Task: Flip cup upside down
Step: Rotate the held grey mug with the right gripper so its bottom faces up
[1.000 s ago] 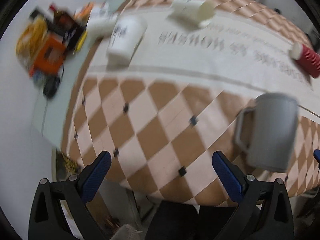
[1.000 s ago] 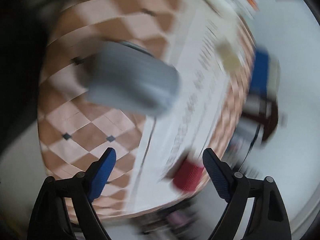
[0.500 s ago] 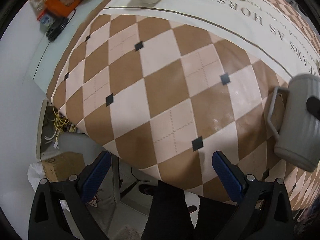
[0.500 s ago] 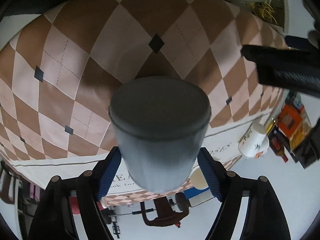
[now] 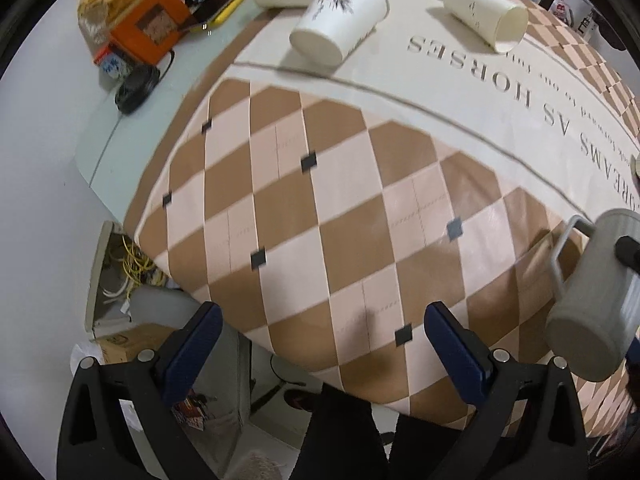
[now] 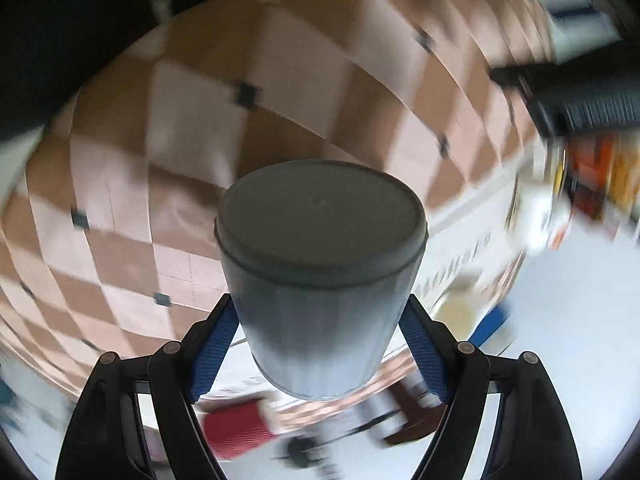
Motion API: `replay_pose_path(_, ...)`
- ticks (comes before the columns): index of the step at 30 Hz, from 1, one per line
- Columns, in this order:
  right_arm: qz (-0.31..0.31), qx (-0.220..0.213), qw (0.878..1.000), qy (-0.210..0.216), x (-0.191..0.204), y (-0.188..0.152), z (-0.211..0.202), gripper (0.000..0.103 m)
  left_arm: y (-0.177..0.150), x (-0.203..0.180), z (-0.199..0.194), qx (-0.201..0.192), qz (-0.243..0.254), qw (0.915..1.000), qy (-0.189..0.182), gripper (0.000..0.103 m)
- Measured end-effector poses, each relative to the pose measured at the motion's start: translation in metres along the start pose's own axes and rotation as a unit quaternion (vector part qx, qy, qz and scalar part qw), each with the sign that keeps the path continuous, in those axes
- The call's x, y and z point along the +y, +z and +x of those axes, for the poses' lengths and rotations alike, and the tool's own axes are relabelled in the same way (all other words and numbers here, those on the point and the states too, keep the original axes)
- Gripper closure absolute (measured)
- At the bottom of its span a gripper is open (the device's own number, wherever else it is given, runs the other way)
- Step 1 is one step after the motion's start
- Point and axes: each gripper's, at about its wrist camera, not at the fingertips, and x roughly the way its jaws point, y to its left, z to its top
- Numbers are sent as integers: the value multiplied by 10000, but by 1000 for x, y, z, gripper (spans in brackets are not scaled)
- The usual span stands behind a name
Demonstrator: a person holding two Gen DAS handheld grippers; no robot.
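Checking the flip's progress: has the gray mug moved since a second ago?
Yes. The gray mug, shut in the right gripper, has tipped from upright to tilted above the checkered tablecloth.

"DREAMS AS HORSES", printed upside down, on the tablecloth's cream band (image 5: 472,92).

Both rigs look alike here: the left gripper (image 5: 322,342) and the right gripper (image 6: 320,354) each show glossy black angular arms with triangular cut-outs, round silver screws at the joints, and textured dark-blue pads (image 5: 192,350) lining the fingertips.
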Motion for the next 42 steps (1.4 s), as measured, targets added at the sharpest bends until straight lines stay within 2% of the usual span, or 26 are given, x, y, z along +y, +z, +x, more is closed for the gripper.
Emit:
replay_pose_path(2, 668, 198, 9971, 318, -14, -6, 1, 21, 7, -4, -7, -108, 85, 9999, 15, 0)
replay_pose_path(4, 1619, 509, 9814, 893, -38, -18, 12, 21, 16, -8, -14, -187, 121, 9998, 2, 0)
replay_pose_path(5, 2017, 606, 9705, 1171, -47, -25, 18, 21, 21, -9, -15, -217, 141, 9997, -22, 0)
replay_pose_path(8, 3179, 902, 9233, 1955, -57, -52, 34, 21, 31, -12, -19, -318, 215, 9992, -49, 0)
replay_pose_path(11, 4188, 1168, 8541, 2853, -59, -82, 57, 21, 42, -19, -21, -349, 304, 9988, -132, 0)
replay_pose_path(14, 4915, 1403, 7791, 3630, -55, -108, 81, 21, 48, -25, -20, -352, 395, 9983, -225, 0)
replay_pose_path(15, 5155, 1516, 7478, 3899, -52, -117, 91, 21, 50, -27, -19, -345, 437, 9981, -272, 0)
replay_pose_path(18, 5670, 1772, 6742, 4387, -41, -137, 112, 21, 54, -33, -17, -299, 509, 9975, -385, 0)
replay_pose_path(20, 5964, 1880, 6295, 4612, -35, -147, 123, 20, 57, -37, -15, -290, 575, 9970, -426, 0)
replay_pose_path(21, 6118, 1935, 6077, 4679, -34, -153, 127, 20, 58, -40, -14, -280, 625, 9966, -457, 0)
replay_pose_path(24, 6437, 2041, 5582, 4822, -34, -164, 138, 20, 58, -47, -11, -218, 729, 9956, -550, 0)
replay_pose_path(26, 6679, 2153, 5176, 4896, -34, -171, 146, 20, 58, -51, -7, -146, 743, 9951, -632, 0)
replay_pose_path(28, 6842, 2187, 4873, 4965, -32, -175, 154, 18, 59, -55, -3, -77, 754, 9949, -672, 0)
replay_pose_path(31, 6894, 2164, 4708, 5062, -26, -174, 162, 18, 61, -58, 2, 55, 768, 9944, -722, 0)
replay_pose_path(33, 6931, 2109, 4660, 5079, -26, -174, 162, 18, 62, -59, 2, 33, 825, 9941, -707, 0)
replay_pose_path(36, 7030, 1925, 4707, 4972, -28, -182, 156, 12, 65, -60, 3, 46, 886, 9935, -712, 0)
replay_pose_path(39, 7074, 1732, 4821, 4870, -33, -188, 146, 12, 68, -59, 5, 99, 835, 9929, -846, 0)
replay_pose_path(40, 7101, 1643, 4827, 4855, -41, -200, 152, 12, 69, -59, 5, 112, 829, 9923, -912, 0)
replay_pose_path(42, 7158, 1577, 4815, 4805, -40, -202, 149, 12, 72, -63, 7, 126, 905, 9909, -988, 0)
